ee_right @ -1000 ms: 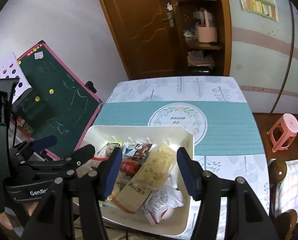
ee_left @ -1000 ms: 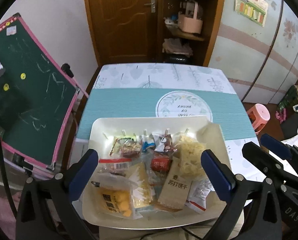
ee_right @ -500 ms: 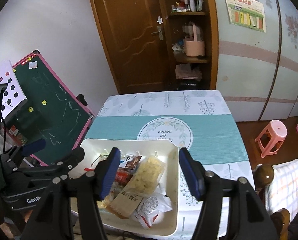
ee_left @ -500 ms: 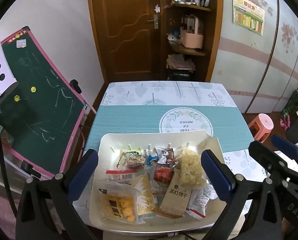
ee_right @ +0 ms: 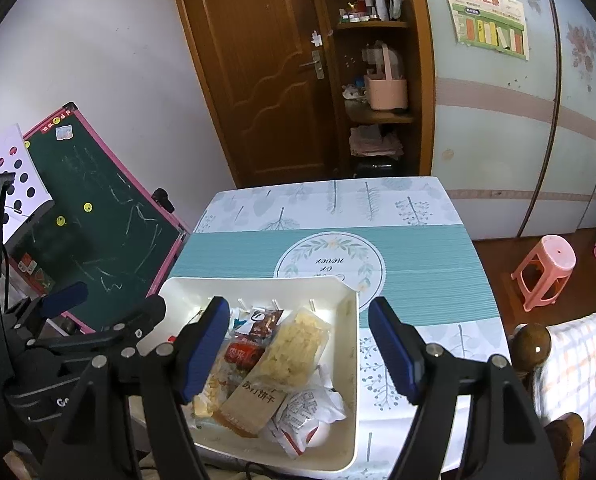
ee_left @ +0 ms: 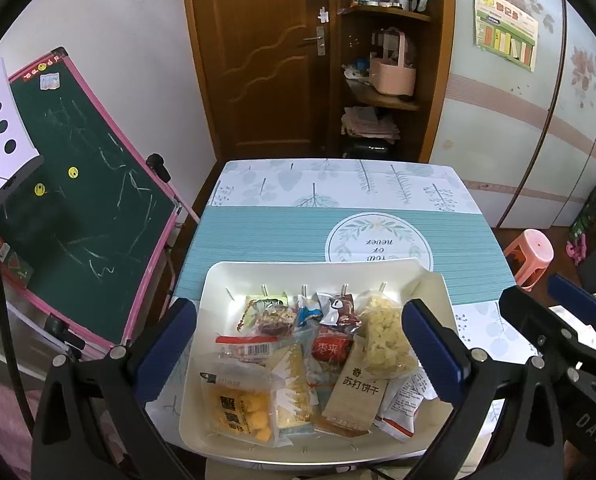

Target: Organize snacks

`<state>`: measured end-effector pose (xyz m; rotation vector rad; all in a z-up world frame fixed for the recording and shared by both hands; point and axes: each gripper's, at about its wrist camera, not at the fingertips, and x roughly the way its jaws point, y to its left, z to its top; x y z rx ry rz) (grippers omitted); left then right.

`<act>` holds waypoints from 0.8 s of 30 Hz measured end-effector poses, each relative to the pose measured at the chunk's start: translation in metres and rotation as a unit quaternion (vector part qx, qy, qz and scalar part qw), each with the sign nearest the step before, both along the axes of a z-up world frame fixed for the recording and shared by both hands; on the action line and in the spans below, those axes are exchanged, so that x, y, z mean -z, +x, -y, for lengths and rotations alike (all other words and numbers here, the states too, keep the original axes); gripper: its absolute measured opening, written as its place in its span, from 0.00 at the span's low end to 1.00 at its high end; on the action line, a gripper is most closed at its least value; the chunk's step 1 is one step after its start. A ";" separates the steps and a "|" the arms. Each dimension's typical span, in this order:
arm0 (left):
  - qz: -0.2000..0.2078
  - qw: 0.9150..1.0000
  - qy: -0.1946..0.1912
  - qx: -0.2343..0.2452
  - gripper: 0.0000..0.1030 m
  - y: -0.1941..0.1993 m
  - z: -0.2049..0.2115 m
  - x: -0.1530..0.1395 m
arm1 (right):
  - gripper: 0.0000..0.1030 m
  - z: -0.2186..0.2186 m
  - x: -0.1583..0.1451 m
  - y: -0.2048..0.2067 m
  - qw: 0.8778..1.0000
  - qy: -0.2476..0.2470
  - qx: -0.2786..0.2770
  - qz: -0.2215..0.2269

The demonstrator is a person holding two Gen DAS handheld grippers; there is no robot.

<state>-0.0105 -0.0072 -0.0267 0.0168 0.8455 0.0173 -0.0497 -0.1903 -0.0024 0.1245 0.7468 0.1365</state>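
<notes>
**Both grippers wide apart above snack tray, holding nothing**

Left gripper (ee_left: 298,352) sits low in the frame, blue fingers (ee_left: 166,348) spread wide, nothing between them but the view down to the tray. Right gripper (ee_right: 299,350) same: fingers apart, empty, lower centre of its frame. White tray (ee_left: 234,276) sits on the table (ee_left: 258,232) at the near edge, lower centre. Snacks are piled inside: yellow puff bag (ee_left: 240,408) lower left of tray, brown cracker pack (ee_left: 355,394) lower centre, pale crunchy snack bag (ee_left: 383,342) to the right, red packet (ee_left: 331,350) in the middle, white wrapper (ee_right: 305,412) at tray's lower right. Green chalkboard (ee_left: 86,200) stands at left of frame, pink stool (ee_right: 545,272) at right.
</notes>
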 end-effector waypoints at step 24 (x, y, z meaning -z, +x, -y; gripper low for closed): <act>-0.010 1.000 0.003 -0.005 0.99 0.004 -0.002 0.009 | 0.71 -0.002 0.009 0.006 1.000 0.006 -0.004 -0.012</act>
